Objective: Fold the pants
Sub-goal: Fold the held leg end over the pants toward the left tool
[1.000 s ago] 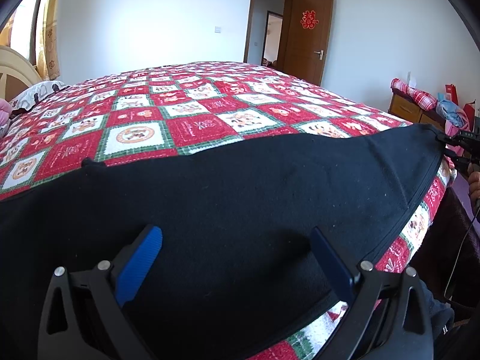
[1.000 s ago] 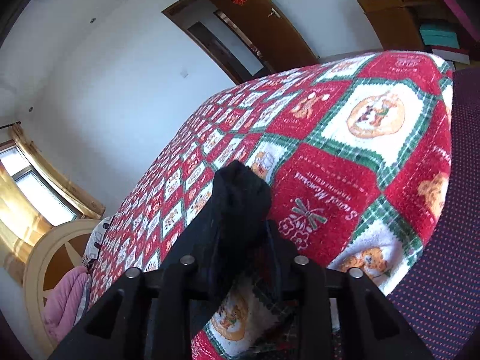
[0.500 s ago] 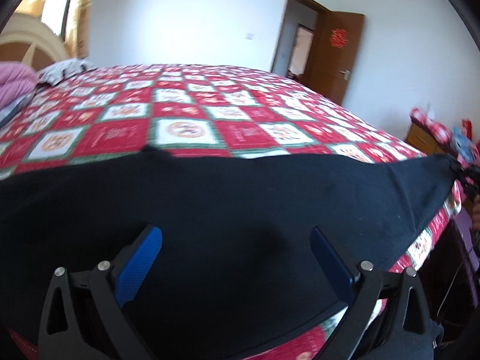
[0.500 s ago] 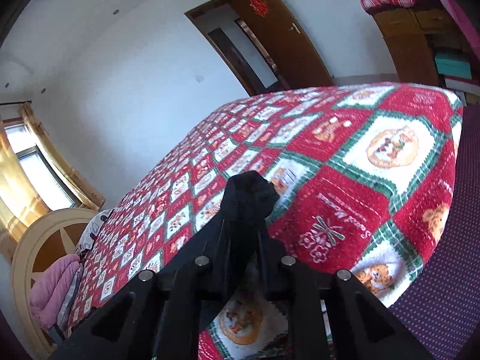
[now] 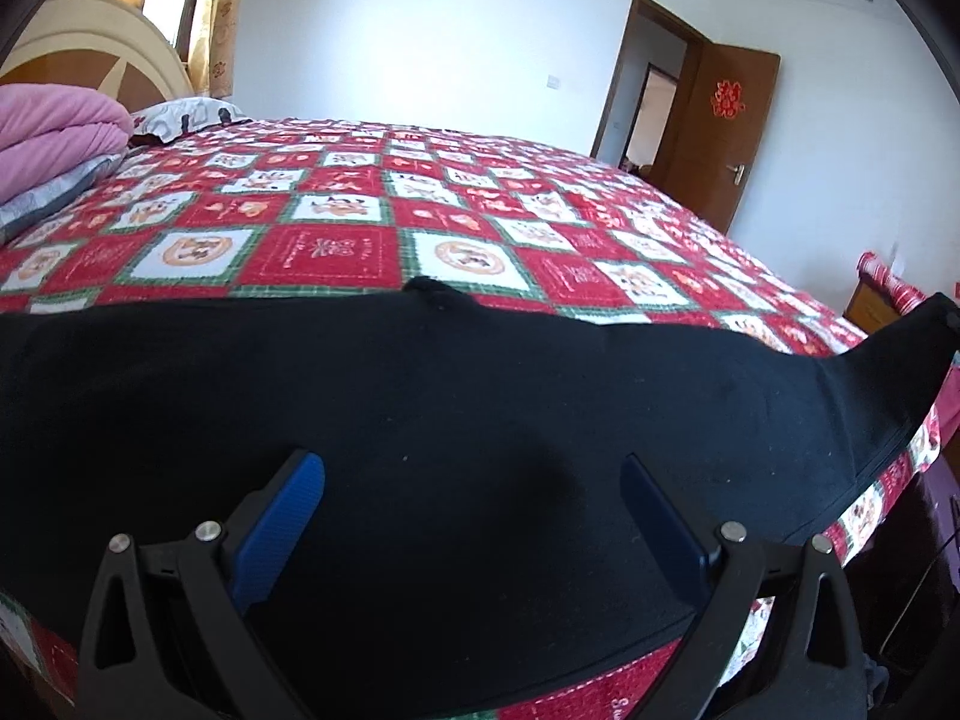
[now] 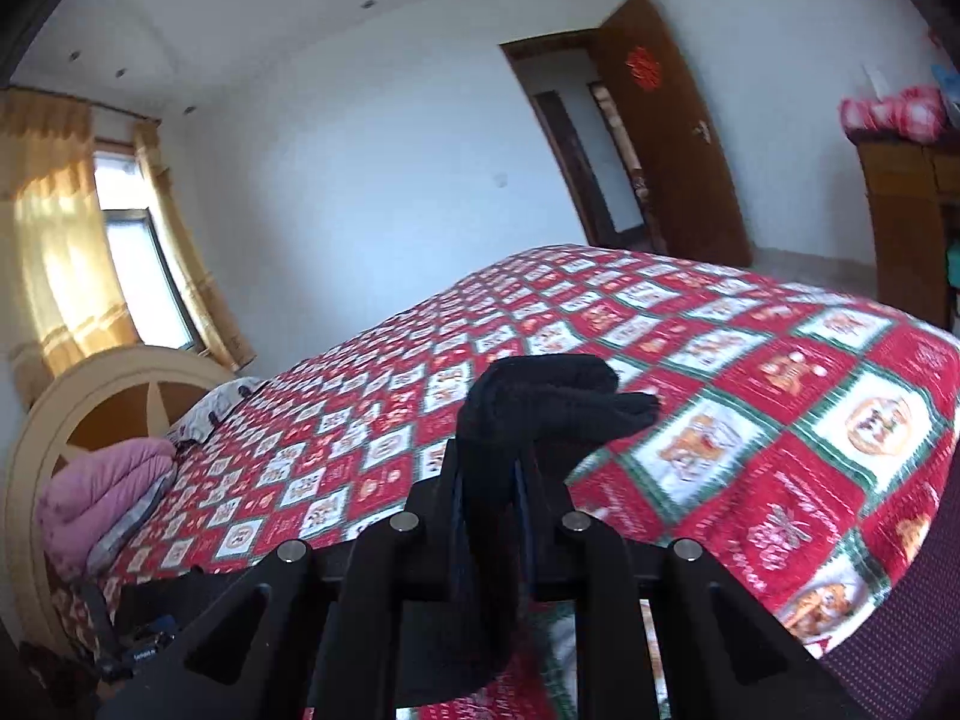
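Note:
Black pants (image 5: 480,414) lie stretched along the near edge of a bed with a red, white and green checked cover (image 5: 336,246). My left gripper (image 5: 474,480) is open just above the middle of the pants, its blue pads (image 5: 282,516) wide apart, holding nothing. My right gripper (image 6: 492,468) is shut on a bunched end of the pants (image 6: 540,396), lifted above the bed's near right corner. In the left wrist view that raised end (image 5: 924,324) shows at the far right.
A pink folded quilt (image 5: 54,138) and a patterned pillow (image 5: 186,114) lie at the headboard (image 6: 90,396) on the left. A brown door (image 5: 738,132) stands open at the back. A wooden cabinet (image 6: 912,222) stands right of the bed.
My left gripper has swung left along the pants, still open. My right gripper has lifted and levelled, keeping its hold on the pants end.

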Tool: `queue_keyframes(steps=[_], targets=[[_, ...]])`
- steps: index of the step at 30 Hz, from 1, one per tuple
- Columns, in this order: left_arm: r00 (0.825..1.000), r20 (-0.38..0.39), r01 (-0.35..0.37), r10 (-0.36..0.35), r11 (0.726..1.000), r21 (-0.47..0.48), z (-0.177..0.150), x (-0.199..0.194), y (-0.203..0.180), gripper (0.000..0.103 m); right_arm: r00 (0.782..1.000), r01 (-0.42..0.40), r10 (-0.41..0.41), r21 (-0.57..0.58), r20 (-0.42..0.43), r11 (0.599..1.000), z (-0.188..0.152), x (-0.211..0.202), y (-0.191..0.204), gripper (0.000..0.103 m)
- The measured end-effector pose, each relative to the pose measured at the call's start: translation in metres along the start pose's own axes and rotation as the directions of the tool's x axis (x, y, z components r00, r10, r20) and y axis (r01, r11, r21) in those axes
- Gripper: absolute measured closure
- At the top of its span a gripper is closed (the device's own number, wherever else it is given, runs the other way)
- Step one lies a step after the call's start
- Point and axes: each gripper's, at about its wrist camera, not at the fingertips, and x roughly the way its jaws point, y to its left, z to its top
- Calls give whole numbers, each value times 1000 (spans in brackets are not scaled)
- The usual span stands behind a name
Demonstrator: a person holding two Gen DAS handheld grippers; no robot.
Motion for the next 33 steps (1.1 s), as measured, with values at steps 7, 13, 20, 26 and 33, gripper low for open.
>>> queue_keyframes(steps=[7,13,20,26,33], targets=[[1000,1,1,-1,1000,6,-2,-1,0,2,994,-108,106,-58,-34,992,-6,15,50,88],[1000,2,-8,8,1000,24,-4,-2,-2,2,982,-181,174,-116,-70,977,-18,28,88,88],[1000,5,-5,5,1000,16,-5,-5,0,2,968,-237,222,-128,-118,963,-33,42,109,88],[1000,14,-21,21,1000,-3,-7,-10,7,2,955,-273,252,-136,-156,952,-43,53,126,88],[999,13,-33,33,999,-1,-8,-11,10,2,937,-318,286,-154,-199,935,-55,71,150,88]])
